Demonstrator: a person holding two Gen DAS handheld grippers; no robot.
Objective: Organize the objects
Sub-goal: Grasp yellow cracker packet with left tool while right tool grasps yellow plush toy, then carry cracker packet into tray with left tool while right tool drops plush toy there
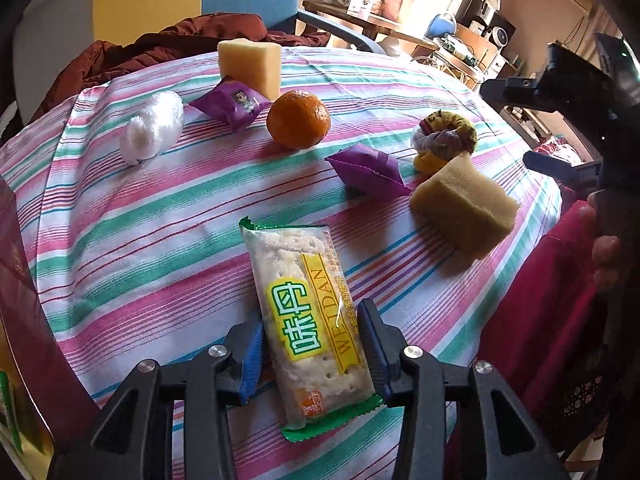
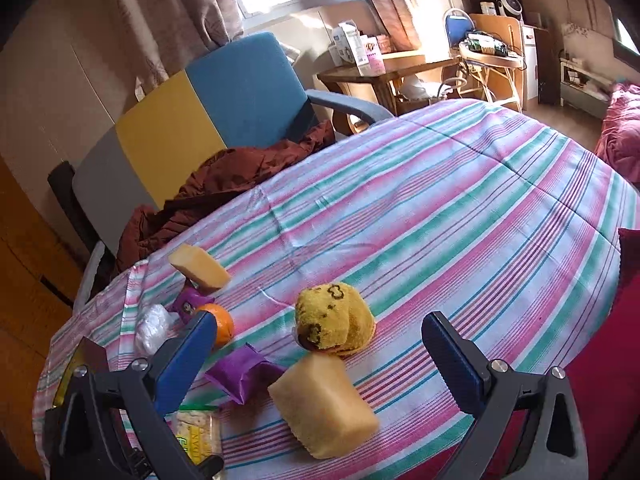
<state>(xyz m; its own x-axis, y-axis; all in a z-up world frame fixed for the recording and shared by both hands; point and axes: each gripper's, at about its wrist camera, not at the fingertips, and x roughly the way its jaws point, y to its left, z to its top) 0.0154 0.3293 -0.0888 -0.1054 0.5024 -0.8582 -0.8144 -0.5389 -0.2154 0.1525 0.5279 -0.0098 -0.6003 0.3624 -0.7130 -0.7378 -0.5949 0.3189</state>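
My left gripper (image 1: 310,344) has its blue-padded fingers on both sides of a green-edged cracker packet (image 1: 308,324), which lies on the striped tablecloth (image 1: 140,216); the jaws sit close to it, contact unclear. The packet's end also shows in the right wrist view (image 2: 198,434). My right gripper (image 2: 320,354) is open and empty above a yellow sponge block (image 2: 324,404), near a yellow sock bundle (image 2: 334,326). Two purple snack packets (image 1: 232,104) (image 1: 368,172), an orange (image 1: 298,119), a second sponge block (image 1: 250,65) and a white plastic wad (image 1: 154,126) lie farther off.
A blue, yellow and grey chair (image 2: 192,120) with a brown jacket (image 2: 224,188) stands behind the table. A dark red box (image 1: 24,300) sits at the left edge. A red cushion (image 2: 624,360) lies past the right table edge. Wooden tables with boxes (image 2: 384,68) stand by the window.
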